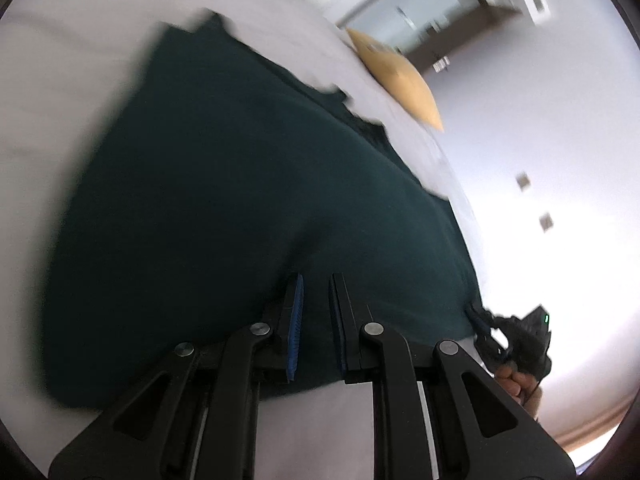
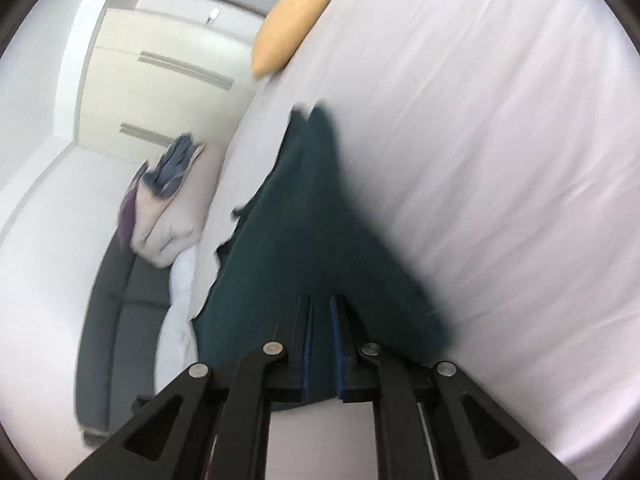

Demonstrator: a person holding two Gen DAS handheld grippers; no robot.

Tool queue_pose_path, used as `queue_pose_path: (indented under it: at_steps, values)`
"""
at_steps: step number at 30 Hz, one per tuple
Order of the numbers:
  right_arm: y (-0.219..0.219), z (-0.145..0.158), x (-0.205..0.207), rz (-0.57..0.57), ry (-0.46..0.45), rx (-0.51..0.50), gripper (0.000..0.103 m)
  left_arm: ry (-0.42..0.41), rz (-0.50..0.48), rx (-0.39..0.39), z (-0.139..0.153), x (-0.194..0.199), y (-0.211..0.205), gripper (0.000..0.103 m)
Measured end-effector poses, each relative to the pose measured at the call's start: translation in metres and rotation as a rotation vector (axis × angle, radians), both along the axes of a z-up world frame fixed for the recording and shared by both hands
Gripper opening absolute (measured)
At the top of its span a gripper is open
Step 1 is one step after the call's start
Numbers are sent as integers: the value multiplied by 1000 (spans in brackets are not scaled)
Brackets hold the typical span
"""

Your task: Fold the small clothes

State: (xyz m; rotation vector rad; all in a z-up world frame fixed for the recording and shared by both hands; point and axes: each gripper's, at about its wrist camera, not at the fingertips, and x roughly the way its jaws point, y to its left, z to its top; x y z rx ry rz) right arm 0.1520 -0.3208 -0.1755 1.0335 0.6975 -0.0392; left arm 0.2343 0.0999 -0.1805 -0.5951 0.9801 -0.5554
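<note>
Gripping the near hem, both claws pinch a dark teal cotton garment (image 1: 240,200) that lies spread over a white-sheeted bed (image 1: 80,60). The left claw (image 1: 316,312) has cloth between its blue-padded fingers (image 1: 297,320), which are narrowly parted on the fabric. The right claw (image 2: 322,332) is likewise clamped on the hem, the garment running away from it in a blurred wedge. A mustard-yellow cushion (image 2: 292,28) sits at the bed's far edge; what looks like bundled laundry (image 2: 168,200) lies beside the bed.

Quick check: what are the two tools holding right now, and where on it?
Both grip the dark green garment by its near edge: left tool mid-edge, right tool toward the corner.
</note>
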Motion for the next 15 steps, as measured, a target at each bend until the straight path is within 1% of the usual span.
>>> queue_pose_path:
  at_steps: [1, 2, 3, 4, 5, 6, 7, 8, 9, 10, 11, 12, 13, 15]
  values:
    - [-5, 4, -5, -17, 2, -9, 11, 9, 45, -1, 0, -3, 15, 15]
    - [-7, 7, -11, -25, 1, -10, 16, 17, 99, -9, 1, -7, 34, 15]
    - [-7, 14, -17, -34, -7, -16, 19, 22, 135, -31, 2, -11, 51, 15]
    - [-5, 18, -23, -38, -13, -24, 26, 26, 203, -41, 6, -16, 71, 16]
    - [-7, 21, -30, -41, -19, -32, 36, 22, 244, -40, 9, -19, 83, 16]
    - [-6, 26, -35, -37, -29, -37, 39, 13, 272, -58, 14, -21, 96, 18]
    - [-2, 32, -37, -25, -45, -41, 44, 13, 280, -68, 17, -19, 104, 31]
    - [0, 35, -39, -14, -54, -43, 45, 16, 282, -69, 20, -17, 108, 44]
    - [10, 38, -32, 11, -60, -45, 45, 15, 283, -69, 23, -13, 110, 72]
    - [16, 41, -29, 31, -66, -44, 45, 6, 280, -78, 25, -10, 110, 81]
    - [25, 44, -24, 58, -74, -40, 45, 4, 268, -90, 26, -6, 108, 81]
    - [22, 48, -34, 81, -80, -36, 46, 14, 240, -97, 25, 0, 104, 81]
    - [29, 51, -29, 102, -85, -35, 46, 40, 200, -96, 21, 9, 96, 81]
    - [45, 56, -22, 146, -90, -36, 46, 78, 157, -79, 14, 22, 86, 81]
